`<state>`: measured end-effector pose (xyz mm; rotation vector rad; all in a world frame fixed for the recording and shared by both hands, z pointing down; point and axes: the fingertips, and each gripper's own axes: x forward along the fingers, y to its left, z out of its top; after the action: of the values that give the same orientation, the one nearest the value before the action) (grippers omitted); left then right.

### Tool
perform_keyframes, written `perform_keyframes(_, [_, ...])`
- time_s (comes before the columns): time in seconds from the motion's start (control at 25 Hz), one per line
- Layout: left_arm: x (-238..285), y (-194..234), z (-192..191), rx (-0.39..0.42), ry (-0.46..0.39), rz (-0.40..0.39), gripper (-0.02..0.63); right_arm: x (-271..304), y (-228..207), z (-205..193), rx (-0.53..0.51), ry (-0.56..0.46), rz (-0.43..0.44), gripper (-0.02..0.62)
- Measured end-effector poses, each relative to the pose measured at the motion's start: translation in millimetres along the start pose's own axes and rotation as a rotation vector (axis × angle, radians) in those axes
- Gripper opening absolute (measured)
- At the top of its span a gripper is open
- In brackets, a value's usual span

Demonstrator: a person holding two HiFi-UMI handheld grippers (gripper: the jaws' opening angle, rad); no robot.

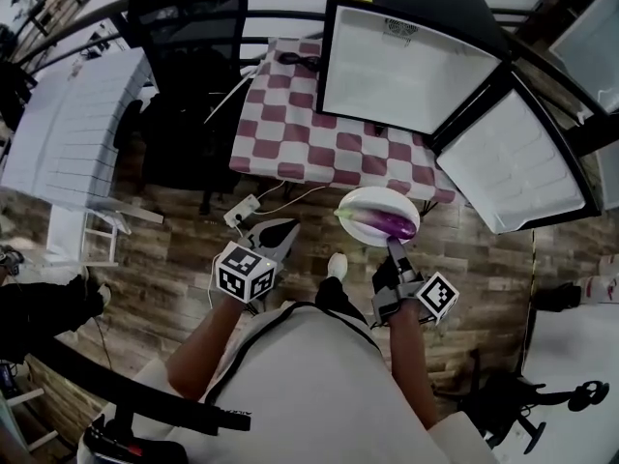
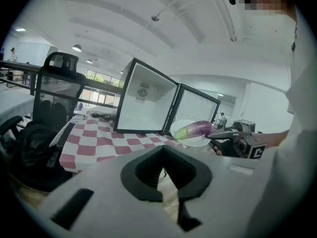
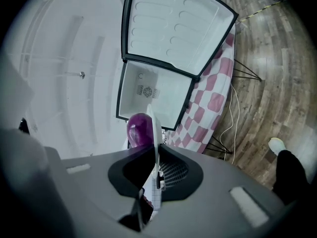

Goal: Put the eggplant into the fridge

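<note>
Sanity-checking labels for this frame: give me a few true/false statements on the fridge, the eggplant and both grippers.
1. The fridge has its door open. True.
2. The right gripper has its jaws clamped on the rim of a white plate that carries the eggplant. True.
3. The left gripper holds the eggplant. False: nothing is between its jaws.
4. The eggplant is inside the fridge. False: it lies on the plate, outside the fridge.
5. The fridge stands on the floor. False: it sits on the checkered table.
</note>
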<state>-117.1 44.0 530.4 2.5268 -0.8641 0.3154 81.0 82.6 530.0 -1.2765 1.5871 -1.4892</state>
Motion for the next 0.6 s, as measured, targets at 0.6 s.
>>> perform_keyframes(0.6, [94.8, 7.3, 47.5, -0.016, -0.002, 0.031, 0.005, 55.9, -7.7, 81.8, 0.008, 0.086, 0.019, 0.034])
